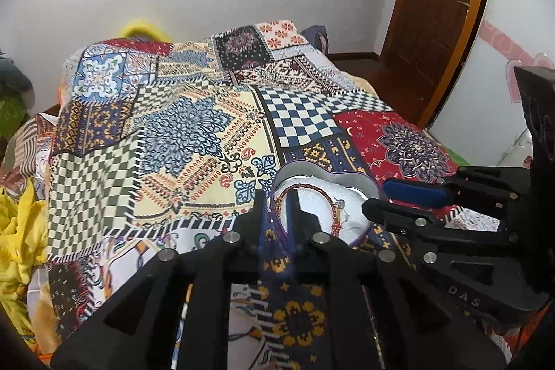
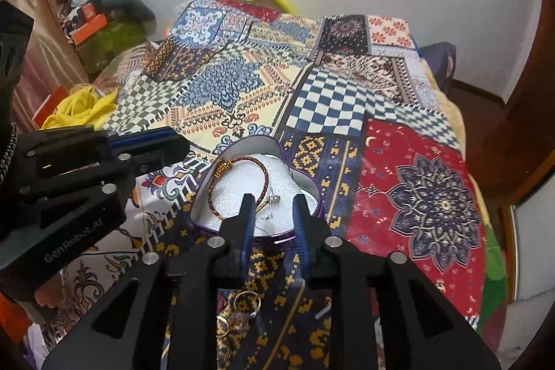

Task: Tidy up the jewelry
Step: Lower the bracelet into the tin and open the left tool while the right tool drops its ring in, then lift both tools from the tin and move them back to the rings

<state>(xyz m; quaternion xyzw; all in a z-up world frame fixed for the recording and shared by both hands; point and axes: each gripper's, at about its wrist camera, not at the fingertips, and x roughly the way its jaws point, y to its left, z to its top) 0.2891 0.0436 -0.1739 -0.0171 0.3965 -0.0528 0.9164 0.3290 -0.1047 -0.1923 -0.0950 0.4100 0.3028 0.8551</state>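
Left tongs (image 1: 277,196): the two fingers stand close together, a narrow gap between them, with the near rim of the heart-shaped tin (image 1: 350,177) running between their tips; whether they pinch the rim cannot be told. In the right wrist view the same tongs (image 2: 173,141) show from the side, just left of the tin (image 2: 305,186), their fingers close together.

Heart-shaped tin: open, purple-edged, lined with white foam (image 2: 242,182), lying on the bed's patchwork quilt (image 2: 416,196). A braided red bracelet (image 2: 239,162) with a gold clasp lies curved on the foam, toward the left half of the tin; in the left wrist view the bracelet (image 1: 312,186) curves across the foam behind the finger tips. A small silver piece (image 2: 274,199) on a thin chain rests on the foam just right of the bracelet; its kind cannot be told.

Right tongs (image 2: 272,207): fingers moderately apart, gripping nothing, their tips over the near part of the tin on either side of the silver piece. In the left wrist view these tongs (image 1: 381,196) reach in from the right, tips at the tin's right edge.

Gold rings (image 2: 242,307): several lie on the quilt nearer the camera than the tin, under the right tongs.

Yellow cloth (image 2: 79,106): crumpled at the bed's left side, well apart from the tin.
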